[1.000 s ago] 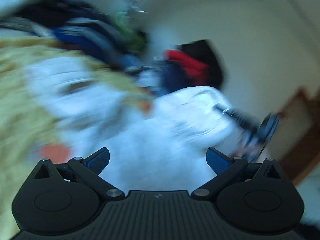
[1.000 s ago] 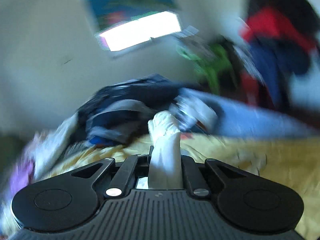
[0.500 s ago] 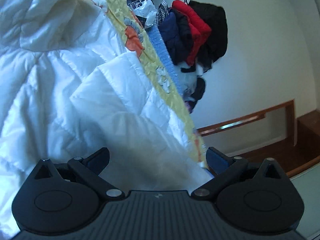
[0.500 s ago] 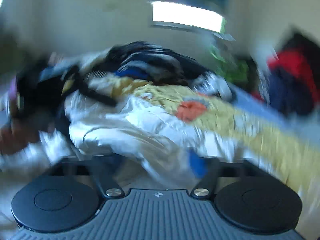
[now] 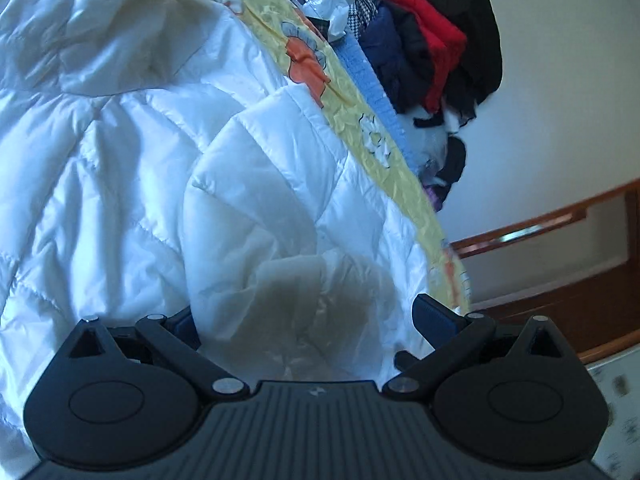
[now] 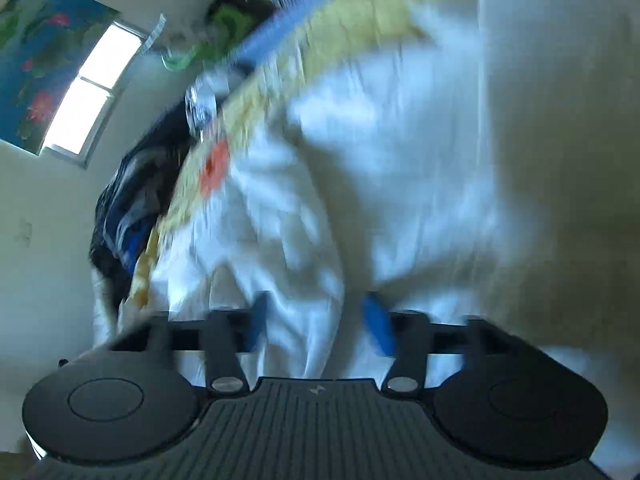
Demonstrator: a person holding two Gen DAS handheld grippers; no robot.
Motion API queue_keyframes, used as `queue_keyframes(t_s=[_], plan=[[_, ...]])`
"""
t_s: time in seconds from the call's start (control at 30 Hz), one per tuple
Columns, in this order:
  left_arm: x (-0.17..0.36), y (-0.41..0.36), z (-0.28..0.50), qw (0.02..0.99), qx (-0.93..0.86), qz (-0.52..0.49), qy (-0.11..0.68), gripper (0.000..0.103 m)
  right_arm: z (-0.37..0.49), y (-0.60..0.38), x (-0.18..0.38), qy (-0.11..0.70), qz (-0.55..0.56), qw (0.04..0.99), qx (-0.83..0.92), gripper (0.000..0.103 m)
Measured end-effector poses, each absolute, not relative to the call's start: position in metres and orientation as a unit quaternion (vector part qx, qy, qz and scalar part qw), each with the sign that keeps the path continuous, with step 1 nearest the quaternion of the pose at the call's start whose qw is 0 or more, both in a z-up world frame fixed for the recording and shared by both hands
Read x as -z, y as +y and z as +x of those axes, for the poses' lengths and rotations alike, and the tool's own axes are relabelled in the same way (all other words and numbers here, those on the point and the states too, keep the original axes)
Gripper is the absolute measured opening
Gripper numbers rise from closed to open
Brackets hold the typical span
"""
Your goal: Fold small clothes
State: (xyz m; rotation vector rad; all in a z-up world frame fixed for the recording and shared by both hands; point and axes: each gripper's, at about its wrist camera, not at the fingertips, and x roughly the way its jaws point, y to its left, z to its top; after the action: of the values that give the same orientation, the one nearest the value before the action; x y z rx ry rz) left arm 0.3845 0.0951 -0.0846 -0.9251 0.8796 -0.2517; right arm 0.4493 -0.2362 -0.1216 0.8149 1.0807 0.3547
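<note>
A white quilted jacket point(image 5: 132, 168) lies spread over a yellow patterned bed cover point(image 5: 352, 96). My left gripper point(image 5: 308, 320) is open, its blue pads wide apart, with a folded part of the jacket between them. In the blurred right wrist view the jacket point(image 6: 400, 152) fills the middle. My right gripper point(image 6: 316, 324) is open, its blue pads on either side of a white fold of the jacket.
A pile of red, navy and black clothes point(image 5: 432, 52) hangs at the wall beyond the bed. A wooden frame point(image 5: 560, 240) runs at the right. A dark clothes heap point(image 6: 128, 208) lies at the bed's left, below a window point(image 6: 88, 92).
My right gripper let go of the white cloth it pinched, opened, and swung over the jacket. My left gripper moved in close over the jacket and stayed open.
</note>
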Motion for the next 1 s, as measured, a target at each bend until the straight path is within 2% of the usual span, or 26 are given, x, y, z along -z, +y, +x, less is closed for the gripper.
queue_keyframes(t_s=[0.03, 0.07, 0.1, 0.13, 0.3, 0.37, 0.5, 0.67, 0.7, 0.73, 0.8, 0.83, 0.87, 0.9, 0.93, 1.0], plan=[[0.084, 0.093, 0.386, 0.801, 0.113, -0.421, 0.409, 0.100, 0.447, -0.233, 0.124, 0.502, 0.375, 0.759, -0.176, 0.062], [0.084, 0.091, 0.390, 0.804, 0.106, -0.413, 0.413, 0.083, 0.446, -0.228, 0.125, 0.495, 0.381, 0.760, -0.180, 0.054], [0.082, 0.089, 0.394, 0.807, 0.103, -0.403, 0.420, 0.073, 0.446, -0.226, 0.121, 0.487, 0.383, 0.762, -0.187, 0.031], [0.077, 0.087, 0.398, 0.813, 0.099, -0.389, 0.422, 0.052, 0.448, -0.222, 0.116, 0.487, 0.371, 0.766, -0.196, 0.010], [0.017, 0.080, 0.356, 0.870, 0.170, -0.331, 0.324, 0.049, 0.437, -0.223, 0.053, 0.402, 0.314, 0.821, -0.257, 0.011], [0.017, 0.077, 0.341, 0.883, 0.172, -0.294, 0.324, 0.050, 0.417, -0.229, 0.040, 0.381, 0.292, 0.828, -0.290, 0.011], [0.065, 0.075, 0.343, 0.869, 0.123, -0.268, 0.399, 0.049, 0.414, -0.243, 0.078, 0.433, 0.306, 0.811, -0.249, 0.011], [0.079, 0.064, 0.348, 0.883, 0.085, -0.233, 0.398, 0.051, 0.422, -0.236, 0.105, 0.443, 0.309, 0.813, -0.219, 0.011], [0.081, 0.063, 0.349, 0.885, 0.082, -0.227, 0.398, 0.051, 0.422, -0.233, 0.105, 0.444, 0.304, 0.815, -0.213, 0.012], [0.080, 0.060, 0.347, 0.890, 0.082, -0.217, 0.393, 0.055, 0.422, -0.234, 0.111, 0.449, 0.308, 0.812, -0.209, 0.020], [0.075, 0.054, 0.340, 0.897, 0.081, -0.202, 0.384, 0.072, 0.423, -0.233, 0.117, 0.450, 0.327, 0.806, -0.202, 0.031], [0.068, 0.054, 0.329, 0.902, 0.078, -0.201, 0.374, 0.084, 0.421, -0.235, 0.118, 0.446, 0.344, 0.801, -0.202, 0.041], [0.062, 0.056, 0.315, 0.910, 0.081, -0.203, 0.352, 0.091, 0.413, -0.243, 0.115, 0.441, 0.363, 0.797, -0.198, 0.049], [0.056, 0.057, 0.301, 0.921, 0.090, -0.202, 0.321, 0.094, 0.403, -0.251, 0.110, 0.432, 0.383, 0.794, -0.193, 0.067], [0.051, 0.057, 0.289, 0.932, 0.094, -0.198, 0.289, 0.102, 0.392, -0.259, 0.104, 0.413, 0.398, 0.795, -0.196, 0.079], [0.050, 0.062, 0.257, 0.949, 0.079, -0.197, 0.231, 0.103, 0.361, -0.284, 0.086, 0.353, 0.408, 0.816, -0.209, 0.081]])
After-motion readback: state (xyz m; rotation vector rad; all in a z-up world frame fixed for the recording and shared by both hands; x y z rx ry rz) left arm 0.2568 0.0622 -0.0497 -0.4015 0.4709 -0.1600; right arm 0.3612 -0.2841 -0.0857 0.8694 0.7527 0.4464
